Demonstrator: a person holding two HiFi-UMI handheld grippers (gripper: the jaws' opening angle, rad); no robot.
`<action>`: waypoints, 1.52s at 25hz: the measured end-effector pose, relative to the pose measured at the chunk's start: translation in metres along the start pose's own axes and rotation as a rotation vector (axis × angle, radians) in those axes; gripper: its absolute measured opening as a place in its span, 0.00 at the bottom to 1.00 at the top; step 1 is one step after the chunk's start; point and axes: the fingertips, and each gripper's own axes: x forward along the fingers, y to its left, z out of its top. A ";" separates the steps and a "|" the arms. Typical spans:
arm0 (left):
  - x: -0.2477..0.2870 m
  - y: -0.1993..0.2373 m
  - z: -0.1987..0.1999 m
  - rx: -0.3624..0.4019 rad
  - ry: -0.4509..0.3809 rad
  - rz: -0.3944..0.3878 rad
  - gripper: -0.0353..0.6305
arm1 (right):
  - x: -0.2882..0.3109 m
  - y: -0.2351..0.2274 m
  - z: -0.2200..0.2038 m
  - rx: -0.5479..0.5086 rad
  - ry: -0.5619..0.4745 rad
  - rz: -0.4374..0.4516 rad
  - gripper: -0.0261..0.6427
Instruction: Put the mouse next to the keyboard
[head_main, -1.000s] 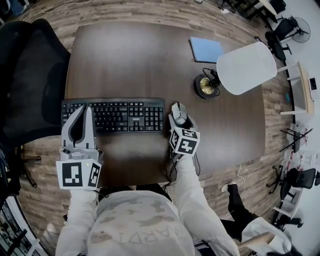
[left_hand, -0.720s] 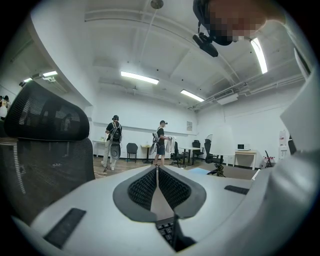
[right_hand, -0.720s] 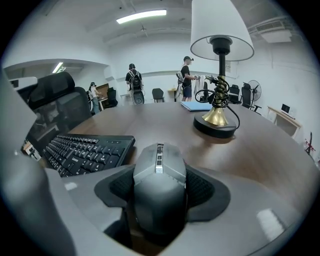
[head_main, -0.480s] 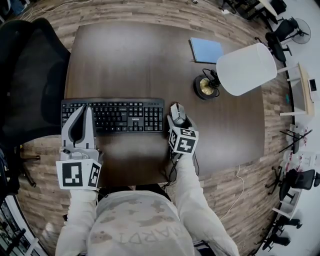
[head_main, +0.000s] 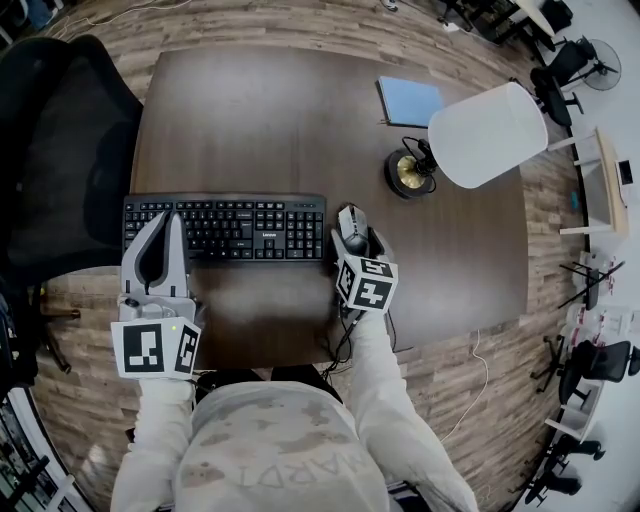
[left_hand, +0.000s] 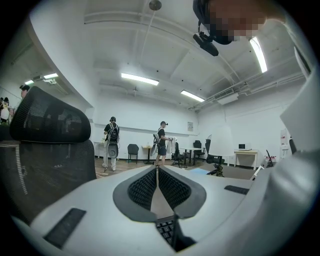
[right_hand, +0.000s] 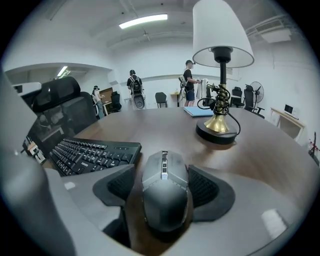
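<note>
A grey mouse (head_main: 352, 222) lies on the dark wooden table (head_main: 260, 110), just off the right end of the black keyboard (head_main: 225, 228). My right gripper (head_main: 357, 238) straddles the mouse (right_hand: 164, 192). Its jaws have just been opening; the pads (right_hand: 120, 186) stand slightly off the mouse's sides, so it is open. The keyboard (right_hand: 92, 152) shows to the left in the right gripper view. My left gripper (head_main: 172, 215) rests over the keyboard's left part, its fingers together and nothing between them. In the left gripper view the gripper (left_hand: 157, 170) shows a few keyboard keys (left_hand: 167, 230) under it.
A table lamp with a white shade (head_main: 490, 135) and a brass base (head_main: 410, 172) stands to the right behind the mouse. A blue notebook (head_main: 411, 99) lies at the far right. A black mesh chair (head_main: 60, 160) stands left of the table. People stand far back in the room.
The right gripper's jaws stand a little wider round the mouse than before. The mouse stays beside the keyboard, and the left gripper has kept still.
</note>
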 end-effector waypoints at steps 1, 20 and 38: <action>-0.002 -0.001 0.001 0.001 -0.002 0.001 0.08 | -0.004 0.002 0.003 -0.003 -0.013 0.003 0.54; -0.062 -0.032 0.024 0.017 -0.065 0.023 0.08 | -0.117 0.037 0.044 -0.059 -0.276 0.116 0.05; -0.148 -0.063 0.043 0.049 -0.133 0.088 0.08 | -0.225 0.062 0.064 -0.129 -0.473 0.229 0.06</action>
